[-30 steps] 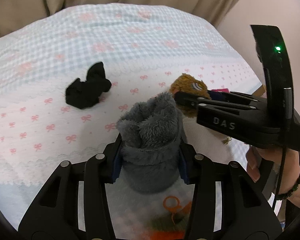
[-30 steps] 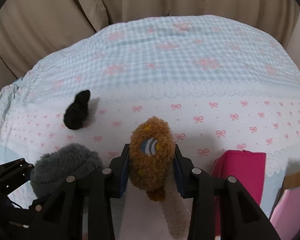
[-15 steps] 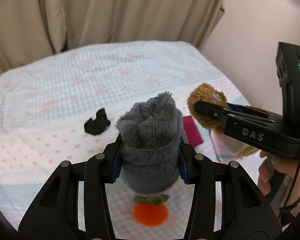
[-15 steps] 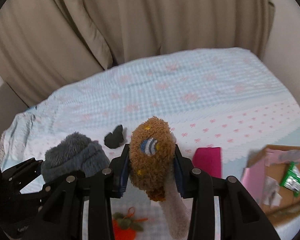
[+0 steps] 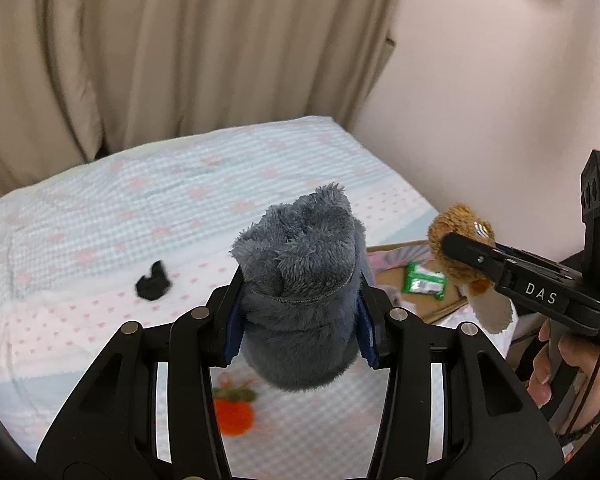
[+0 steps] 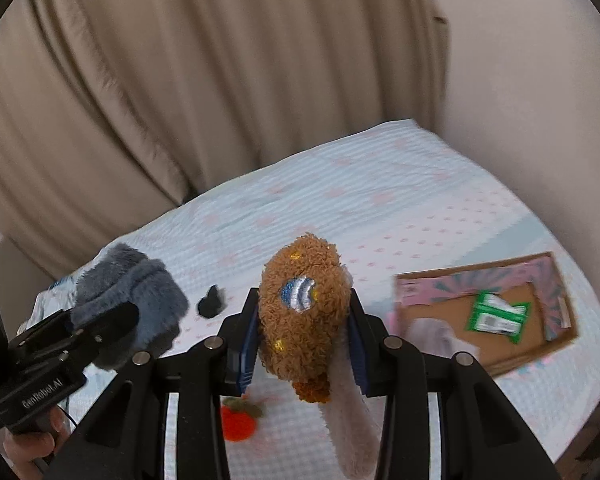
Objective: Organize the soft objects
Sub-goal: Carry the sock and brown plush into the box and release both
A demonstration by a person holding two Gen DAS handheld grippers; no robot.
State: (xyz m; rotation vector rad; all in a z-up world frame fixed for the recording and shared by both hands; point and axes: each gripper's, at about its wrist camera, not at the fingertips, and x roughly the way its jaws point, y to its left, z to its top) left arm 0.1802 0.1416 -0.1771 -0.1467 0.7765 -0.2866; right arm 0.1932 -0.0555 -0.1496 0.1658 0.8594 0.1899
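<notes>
My left gripper is shut on a fluffy grey plush bundle, held high above the bed. My right gripper is shut on a brown plush toy with a blue-and-white patch and a pale stem hanging down. Each gripper shows in the other's view: the brown plush toy at the right, the grey plush bundle at the left. Down on the bed lie a small black cloth and an orange knitted fruit with green leaves.
A shallow cardboard box with a pink rim and a green packet inside lies on the bed's right side. Beige curtains hang behind the bed, and a pale wall stands at the right. A person's hand grips the right handle.
Both grippers have risen well above the bed with their plush items still held. The bed and black cloth look smaller, and the cardboard box and the orange fruit have come into view.
</notes>
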